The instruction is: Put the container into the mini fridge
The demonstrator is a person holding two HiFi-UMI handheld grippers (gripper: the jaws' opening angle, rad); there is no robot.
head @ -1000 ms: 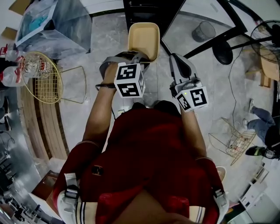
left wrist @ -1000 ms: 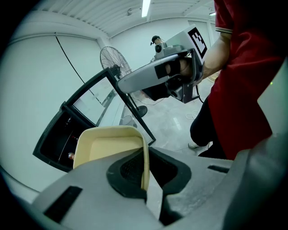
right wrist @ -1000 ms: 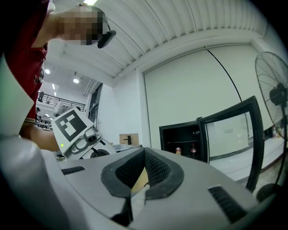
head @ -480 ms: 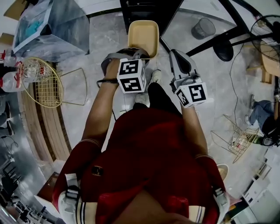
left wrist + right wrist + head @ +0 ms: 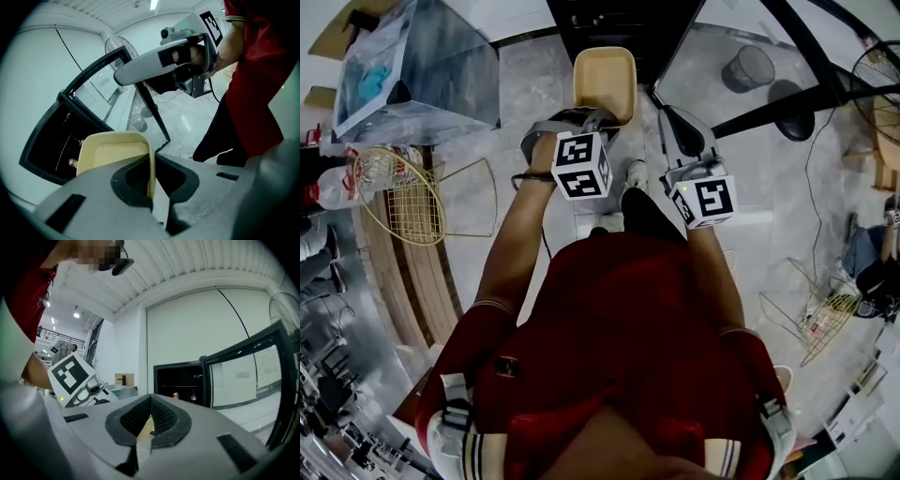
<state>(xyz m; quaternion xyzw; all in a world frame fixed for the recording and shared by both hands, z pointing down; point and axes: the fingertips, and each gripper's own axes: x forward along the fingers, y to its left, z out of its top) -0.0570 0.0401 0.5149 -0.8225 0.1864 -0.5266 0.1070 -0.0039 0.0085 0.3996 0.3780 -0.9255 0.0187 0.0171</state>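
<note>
One container | left tool clamped on its rim | right tool closed | mini fridge open ahead

The space is presenting as an indoor lab or studio room: a black glass-door mini fridge is standing open on the grey stone-look tiled floor. Gold wire baskets, a grey round waste bin and a black cage fan are sitting about, below plain white walls.
</note>
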